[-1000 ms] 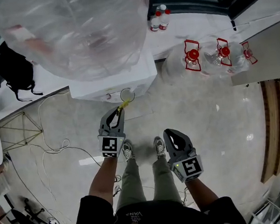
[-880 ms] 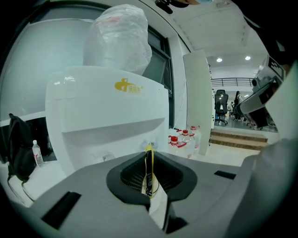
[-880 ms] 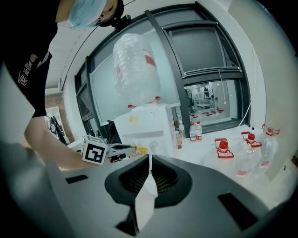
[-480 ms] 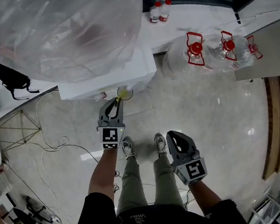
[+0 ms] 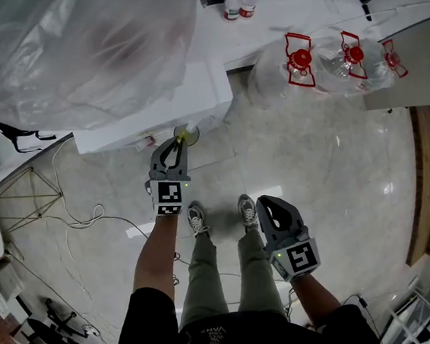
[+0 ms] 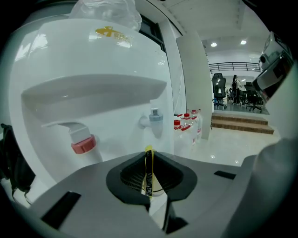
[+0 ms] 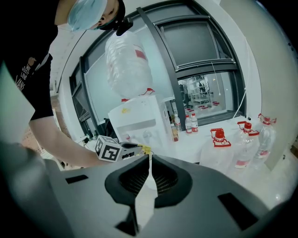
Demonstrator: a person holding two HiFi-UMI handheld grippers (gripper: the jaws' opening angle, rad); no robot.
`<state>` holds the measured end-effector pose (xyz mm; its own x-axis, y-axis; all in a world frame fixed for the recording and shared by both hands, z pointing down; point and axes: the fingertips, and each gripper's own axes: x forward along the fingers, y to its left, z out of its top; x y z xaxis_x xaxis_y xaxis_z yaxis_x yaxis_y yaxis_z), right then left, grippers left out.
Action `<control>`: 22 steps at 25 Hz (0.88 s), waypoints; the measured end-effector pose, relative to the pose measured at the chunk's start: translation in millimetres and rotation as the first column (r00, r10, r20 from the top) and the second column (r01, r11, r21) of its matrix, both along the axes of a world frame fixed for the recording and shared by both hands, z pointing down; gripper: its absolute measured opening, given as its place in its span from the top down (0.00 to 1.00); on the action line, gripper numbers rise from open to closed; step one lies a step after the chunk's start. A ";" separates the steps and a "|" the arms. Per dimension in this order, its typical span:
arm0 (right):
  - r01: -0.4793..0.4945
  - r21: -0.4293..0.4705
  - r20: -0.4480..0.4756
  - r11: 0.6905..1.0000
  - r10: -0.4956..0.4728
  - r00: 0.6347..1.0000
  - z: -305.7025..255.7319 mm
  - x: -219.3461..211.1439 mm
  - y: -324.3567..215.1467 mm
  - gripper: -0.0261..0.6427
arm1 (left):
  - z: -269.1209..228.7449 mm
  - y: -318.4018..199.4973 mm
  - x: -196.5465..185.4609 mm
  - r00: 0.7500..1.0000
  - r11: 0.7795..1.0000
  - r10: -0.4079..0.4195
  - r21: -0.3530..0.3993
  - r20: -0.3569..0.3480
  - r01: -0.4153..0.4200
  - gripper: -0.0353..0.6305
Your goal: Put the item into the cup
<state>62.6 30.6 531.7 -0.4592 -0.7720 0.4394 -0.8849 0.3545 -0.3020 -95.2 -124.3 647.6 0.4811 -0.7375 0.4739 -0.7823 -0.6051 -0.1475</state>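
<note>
Yellow sachet (image 6: 148,173) — nearer the cup (image 5: 181,133)

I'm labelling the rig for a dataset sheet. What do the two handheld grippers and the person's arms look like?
The left gripper and right gripper are grey moulded shells with black ribbed jaw pads. Each carries a white cube printed with black square markers. The person wears a black short-sleeved top.

Cup (image 5: 184,136) stands before dispenser (image 5: 147,109), jugs (image 5: 303,65) to its right.
</note>
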 end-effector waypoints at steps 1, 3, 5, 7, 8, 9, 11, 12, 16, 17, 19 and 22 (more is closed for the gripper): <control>-0.004 -0.004 0.001 1.000 0.004 1.000 1.8 1.7 0.1 0.89 | 2.5 -1.0 1.3 1.000 1.000 0.008 -0.003 0.010 -0.008 0.87; -0.011 -0.010 0.001 1.000 0.011 1.000 4.7 4.6 -0.1 0.89 | 7.7 -2.7 3.0 0.999 1.000 0.020 -0.015 0.027 -0.020 0.87; -0.018 -0.008 0.002 1.000 0.018 1.000 7.0 7.4 -1.7 0.89 | 13.1 -4.6 4.5 0.999 0.999 0.027 -0.032 0.043 -0.025 0.87; -0.019 -0.005 0.003 1.000 0.019 1.000 9.2 9.1 -3.6 0.89 | 19.7 -6.3 6.4 0.997 0.998 0.036 -0.050 0.066 -0.033 0.87; -0.018 -0.005 0.005 1.000 0.018 1.000 10.1 9.0 -4.4 0.89 | 23.4 -7.0 6.9 0.996 0.998 0.043 -0.059 0.081 -0.038 0.87; -0.016 -0.005 0.008 1.000 0.016 1.000 10.7 8.3 -5.4 0.89 | 27.1 -7.7 6.9 0.994 0.997 0.048 -0.067 0.096 -0.042 0.87; -0.015 -0.003 0.013 1.000 0.015 1.000 10.9 6.4 -7.7 0.89 | 32.3 -9.2 6.3 0.992 0.996 0.054 -0.080 0.118 -0.044 0.87; -0.014 -0.005 0.014 1.000 0.014 1.000 11.3 5.6 -8.6 0.89 | 33.3 -10.2 6.4 0.991 0.995 0.055 -0.084 0.122 -0.045 0.87; 0.035 -0.074 -0.036 0.997 -0.037 0.999 22.9 4.1 -7.9 0.89 | 35.9 -15.8 8.4 0.987 0.994 0.079 -0.088 0.139 -0.067 0.87; 0.039 -0.072 -0.041 0.997 -0.042 0.998 23.9 3.5 -10.8 0.89 | 36.7 -16.8 9.0 0.985 0.993 0.088 -0.090 0.148 -0.075 0.87; 0.029 -0.034 -0.033 0.999 -0.030 0.999 21.6 1.8 -20.6 0.89 | 38.6 -18.3 9.5 0.981 0.992 0.104 -0.092 0.166 -0.089 0.87; 0.029 -0.012 -0.031 1.000 -0.029 0.999 22.5 0.1 -29.1 0.89 | 40.2 -18.8 9.9 0.972 0.989 0.130 -0.094 0.194 -0.113 0.87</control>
<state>62.7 1.5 554.3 -0.4669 -0.7537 0.4626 -0.8836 0.3767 -0.2781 -85.4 -143.1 687.9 0.4543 -0.6344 0.6254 -0.6621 -0.7102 -0.2394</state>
